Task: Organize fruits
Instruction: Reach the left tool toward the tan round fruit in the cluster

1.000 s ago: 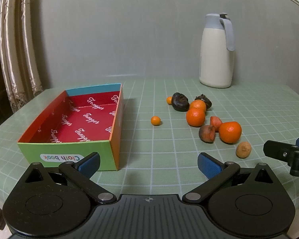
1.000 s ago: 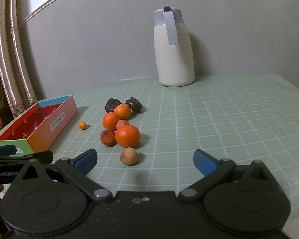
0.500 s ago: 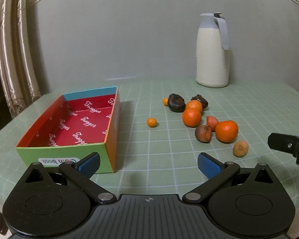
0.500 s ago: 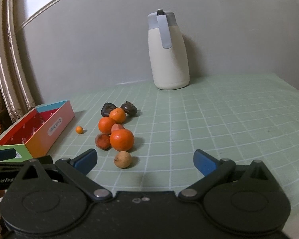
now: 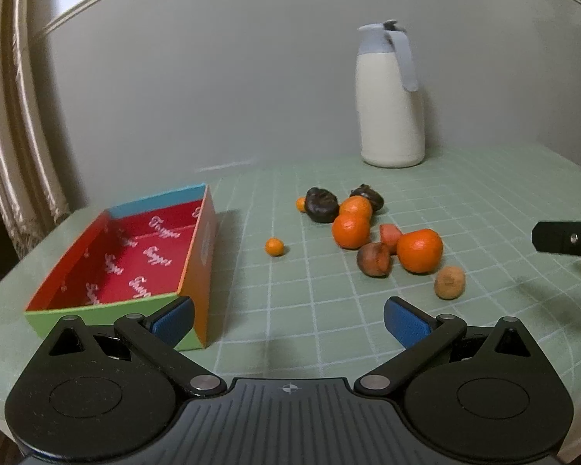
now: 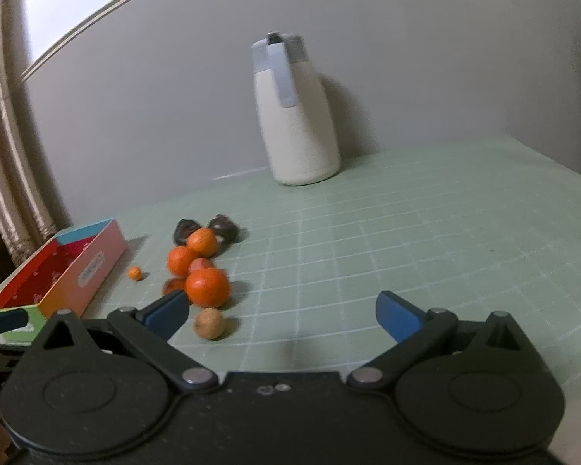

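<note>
Fruits (image 5: pixel 420 251) lie clustered mid-tabletop (image 5: pixel 464 201), none in the box (image 5: pixel 197 271) toward the left edge. My left jaws (image 5: pixel 288 319) and right jaws (image 6: pixel 282 312) gape wide, empty. Farther back stands a jug (image 5: pixel 391 116).

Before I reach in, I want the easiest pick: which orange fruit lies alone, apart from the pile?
The tiny orange one, lying alone between the box and the pile; every other orange fruit touches a neighbour.

A white script word was printed again and again across the red inner floor of the box (image 5: pixel 135 255); it looked like "Tumpper", though the lettering was hard to make out. The label on the box's outer side was too blurred to read.
</note>
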Demonstrator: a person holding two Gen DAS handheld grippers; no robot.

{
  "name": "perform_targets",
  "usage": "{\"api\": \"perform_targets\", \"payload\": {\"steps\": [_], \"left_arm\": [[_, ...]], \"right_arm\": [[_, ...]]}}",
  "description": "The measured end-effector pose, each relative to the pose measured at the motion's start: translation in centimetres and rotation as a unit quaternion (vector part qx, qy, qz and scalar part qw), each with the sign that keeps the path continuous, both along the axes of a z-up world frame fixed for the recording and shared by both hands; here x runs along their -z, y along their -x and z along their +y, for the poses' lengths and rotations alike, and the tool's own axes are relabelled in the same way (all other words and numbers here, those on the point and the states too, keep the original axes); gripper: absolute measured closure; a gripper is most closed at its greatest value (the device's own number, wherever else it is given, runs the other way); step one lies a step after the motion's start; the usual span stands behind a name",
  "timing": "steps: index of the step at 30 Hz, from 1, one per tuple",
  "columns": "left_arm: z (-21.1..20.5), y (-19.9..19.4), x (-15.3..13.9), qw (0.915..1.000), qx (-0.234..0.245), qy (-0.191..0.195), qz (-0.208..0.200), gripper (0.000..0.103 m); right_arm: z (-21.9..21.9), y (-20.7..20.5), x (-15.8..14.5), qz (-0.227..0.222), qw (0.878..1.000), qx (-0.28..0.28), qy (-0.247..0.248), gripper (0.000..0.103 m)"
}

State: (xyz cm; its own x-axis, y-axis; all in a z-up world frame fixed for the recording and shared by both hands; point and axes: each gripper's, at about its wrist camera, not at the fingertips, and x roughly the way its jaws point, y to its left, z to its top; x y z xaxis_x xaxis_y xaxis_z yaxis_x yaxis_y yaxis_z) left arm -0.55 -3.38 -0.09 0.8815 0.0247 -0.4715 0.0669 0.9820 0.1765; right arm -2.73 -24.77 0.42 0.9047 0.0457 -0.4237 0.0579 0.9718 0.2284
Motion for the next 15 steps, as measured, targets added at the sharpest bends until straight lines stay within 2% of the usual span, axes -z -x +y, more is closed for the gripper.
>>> {"api": "perform_targets", "payload": {"steps": [8,15], "left_arm": [[-2.1,0.5,-0.4,0.9989,0.042,-0.019,-0.011,0.000],[-5.6,0.4,-0.6,0.9964,0.072,-0.039,-0.025,0.000]], "right_arm": [[-2.0,0.9,-0.3,-0.013,0.999,0.031,-0.011,0.000],[-3.7,1.8,-0.7,-0.028,0.998,0.048,-0.034,0.000]]}}
